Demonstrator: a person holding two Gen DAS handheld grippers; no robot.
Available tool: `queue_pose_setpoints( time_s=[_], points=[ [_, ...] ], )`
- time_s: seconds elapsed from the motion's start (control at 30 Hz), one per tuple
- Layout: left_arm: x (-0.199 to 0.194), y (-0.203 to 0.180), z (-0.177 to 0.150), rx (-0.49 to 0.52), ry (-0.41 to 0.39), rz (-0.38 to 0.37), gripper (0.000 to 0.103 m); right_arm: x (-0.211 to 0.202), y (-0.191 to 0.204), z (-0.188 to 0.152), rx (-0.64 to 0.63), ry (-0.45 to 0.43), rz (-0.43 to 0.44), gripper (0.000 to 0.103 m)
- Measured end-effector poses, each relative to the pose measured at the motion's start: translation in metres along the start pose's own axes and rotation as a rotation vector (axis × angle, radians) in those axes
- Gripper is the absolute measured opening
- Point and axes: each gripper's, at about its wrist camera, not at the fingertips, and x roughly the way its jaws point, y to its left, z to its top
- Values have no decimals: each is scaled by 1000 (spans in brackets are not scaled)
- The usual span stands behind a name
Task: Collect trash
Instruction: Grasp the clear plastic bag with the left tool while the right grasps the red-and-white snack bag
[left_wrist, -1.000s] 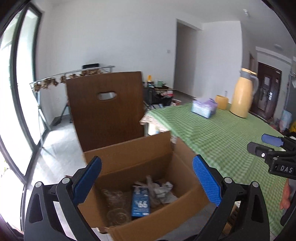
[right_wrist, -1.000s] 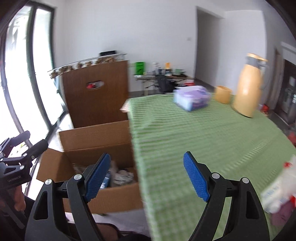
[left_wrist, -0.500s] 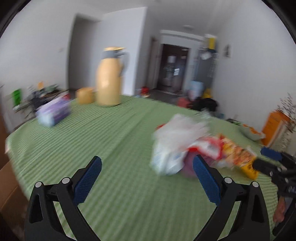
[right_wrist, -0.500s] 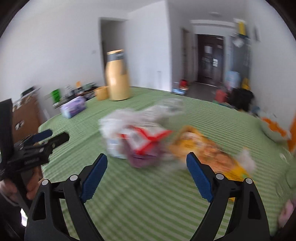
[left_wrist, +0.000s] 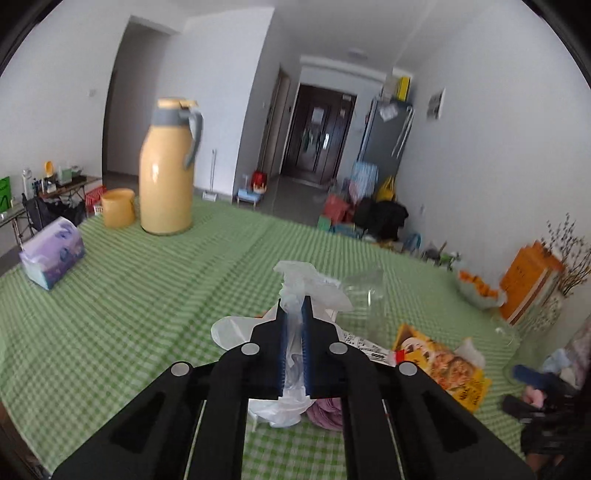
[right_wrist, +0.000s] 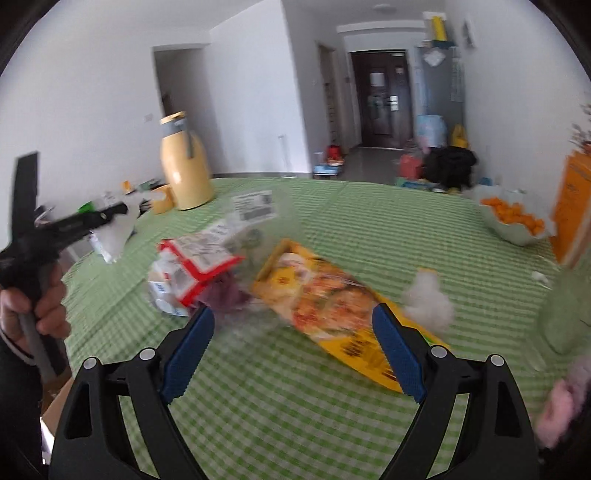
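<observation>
Left wrist view now looks across the green checked table (left_wrist: 122, 295) instead of down into the cardboard box it faced 1 second ago: both cameras have swung from the box beside the table to the heap of rubbish on the cloth. A yellow flask (left_wrist: 168, 170), a yellow cup (left_wrist: 117, 206) and a purple tissue pack (left_wrist: 51, 254) stand at the far left, well apart from the heap.

Next in size is the yellow snack bag (right_wrist: 332, 306), lying flat between the wide-spread fingers of the right gripper (right_wrist: 291, 350), which hovers over it without touching; its blue pads are well apart and nothing is held. Left of it sits a red and white wrapper (right_wrist: 195, 258) on top of a purple scrap, with a white tissue wad (right_wrist: 428, 299) to the right of the bag.

The smallest change is the decisive one: the left gripper (left_wrist: 294, 314), gaping wide half a second ago, has snapped closed on a white plastic bag (left_wrist: 299, 284), whose crumpled film shows pinched between the pads and sticking out above the tips. In the right wrist view that bag hangs from the closed tips at the left edge.

So 1 piece of trash is secured; I judge it ready to be carried to the box, while the right side still has its pick to make.
</observation>
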Motion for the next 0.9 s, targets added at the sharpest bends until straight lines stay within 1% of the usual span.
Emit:
queue_pose_setpoints(
  time_s=[0.1, 0.13, 0.17, 0.23, 0.27, 0.3, 0.33, 0.37, 0.4, 0.43, 0.47, 0.53, 0.57, 0.6, 0.67, 0.7, 0.73, 0.77, 0.83, 0.9],
  points=[
    [-41, 12, 1, 8, -45, 60, 4, 36, 28, 18, 20, 44, 167, 84],
    [-49, 15, 0, 7, -49, 73, 4, 51, 35, 24, 33, 75, 176, 84],
    [-57, 22, -3, 1, -50, 88, 4, 64, 41, 29, 45, 94, 168, 82],
    [-77, 26, -9, -1, -51, 115, 4, 88, 48, 39, 70, 116, 164, 77],
    [-81, 28, -11, -8, -47, 118, 4, 98, 48, 41, 93, 137, 156, 68],
    [-84, 33, -15, -13, -41, 111, 4, 112, 46, 44, 136, 162, 171, 58],
    [-90, 35, -17, -13, -35, 104, 4, 120, 43, 45, 163, 178, 175, 54],
    [-93, 39, -18, -10, -28, 96, 4, 129, 38, 45, 216, 204, 177, 28],
    [-93, 41, -21, -2, -23, 101, 4, 130, 32, 46, 270, 202, 210, 0],
    [-94, 41, -23, 6, -25, 109, 4, 123, 28, 49, 305, 178, 242, 0],
    [-95, 42, -25, 14, -27, 113, 4, 113, 28, 54, 294, 143, 246, 0],
    [-98, 45, -24, 5, -34, 105, 4, 87, 35, 64, 233, 74, 254, 0],
    [-98, 45, -25, 0, -34, 104, 4, 78, 37, 68, 217, 61, 254, 0],
    [-97, 46, -25, -10, -32, 109, 4, 72, 39, 71, 204, 58, 255, 0],
    [-97, 49, -27, -34, -24, 109, 4, 82, 39, 71, 208, 101, 270, 0],
    [-96, 50, -28, -42, -22, 111, 4, 92, 40, 69, 212, 134, 274, 17],
    [-97, 50, -29, -47, -19, 116, 4, 106, 40, 65, 221, 186, 259, 35],
    [-98, 51, -32, -49, -11, 119, 4, 117, 38, 61, 245, 212, 259, 69],
    [-100, 56, -34, -46, -7, 126, 4, 133, 33, 55, 303, 230, 298, 70],
    [-105, 61, -38, -41, -3, 136, 4, 141, 31, 55, 327, 236, 304, 69]
  ],
)
